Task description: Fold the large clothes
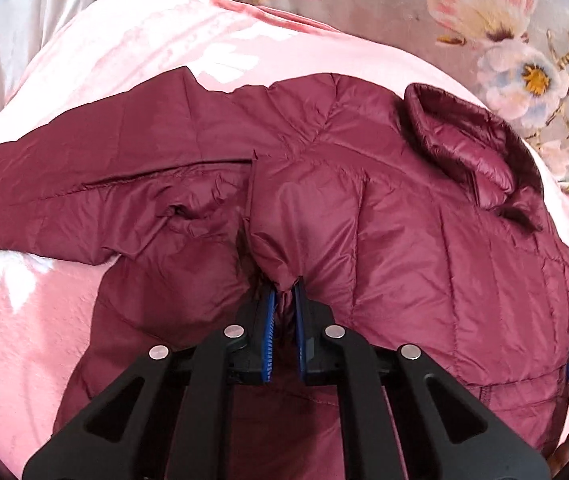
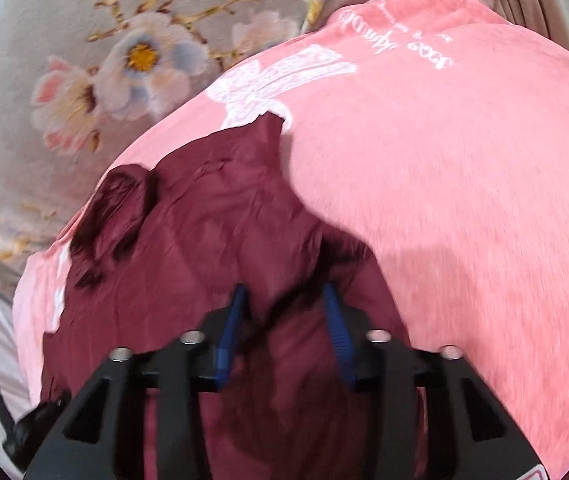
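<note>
Your left gripper (image 1: 284, 292) pinches only a small tuck of the maroon jacket (image 1: 404, 200), which lies on the pink blanket (image 1: 44, 320). The slippery fabric may slide out. Your right gripper (image 2: 288, 300) stands wide open over the jacket, holding nothing.

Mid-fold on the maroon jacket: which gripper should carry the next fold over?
Left. The left gripper is already shut on a pinch of the jacket, sleeve side. The right gripper is open above the fabric, holding nothing.
</note>
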Available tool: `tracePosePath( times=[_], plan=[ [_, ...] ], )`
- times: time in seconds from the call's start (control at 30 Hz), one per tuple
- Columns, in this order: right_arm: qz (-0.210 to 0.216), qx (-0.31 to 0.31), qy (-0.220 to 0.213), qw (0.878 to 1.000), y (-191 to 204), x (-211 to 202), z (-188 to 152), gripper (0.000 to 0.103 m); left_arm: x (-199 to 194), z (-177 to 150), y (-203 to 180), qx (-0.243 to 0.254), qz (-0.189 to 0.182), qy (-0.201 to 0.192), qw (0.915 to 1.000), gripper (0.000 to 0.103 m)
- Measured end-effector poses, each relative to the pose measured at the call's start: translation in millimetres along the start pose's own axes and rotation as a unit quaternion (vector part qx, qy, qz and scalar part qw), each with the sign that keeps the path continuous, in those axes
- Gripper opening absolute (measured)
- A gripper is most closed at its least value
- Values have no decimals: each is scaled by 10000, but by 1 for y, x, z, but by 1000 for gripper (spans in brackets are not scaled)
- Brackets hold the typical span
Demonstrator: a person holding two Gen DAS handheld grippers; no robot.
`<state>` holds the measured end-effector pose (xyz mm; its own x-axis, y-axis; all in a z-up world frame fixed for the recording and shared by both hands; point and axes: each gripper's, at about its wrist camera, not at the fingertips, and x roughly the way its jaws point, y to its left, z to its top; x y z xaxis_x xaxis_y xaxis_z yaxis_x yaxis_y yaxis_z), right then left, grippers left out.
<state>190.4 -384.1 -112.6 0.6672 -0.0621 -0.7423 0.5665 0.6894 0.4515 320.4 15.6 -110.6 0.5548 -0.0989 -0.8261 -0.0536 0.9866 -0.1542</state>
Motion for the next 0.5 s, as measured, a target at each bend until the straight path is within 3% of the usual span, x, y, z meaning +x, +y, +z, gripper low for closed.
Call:
tracePosePath(
  times=[0.03,0.07,0.2,0.33,0.5],
  plan=[
    [-35,-60,1,10000,1,4,3,9,1,-3,-2,39,22,-16,10000,8],
    [-93,-128,-33,9999,3,5,3,3,2,-4,-2,81,53,-32,9999,8],
    [-681,-556,-238,9958,9,9,-3,1,5,-10,-5,311,183,-186,9992,10],
    [-1080,-906,-197,9898,15,18,-9,1,8,-18,-18,668,555,-451,9952,11],
    [-1816,-1480,-345,9716,40,10,-19,3,7,-17,-21,785,689,-513,9932,14]
  ],
)
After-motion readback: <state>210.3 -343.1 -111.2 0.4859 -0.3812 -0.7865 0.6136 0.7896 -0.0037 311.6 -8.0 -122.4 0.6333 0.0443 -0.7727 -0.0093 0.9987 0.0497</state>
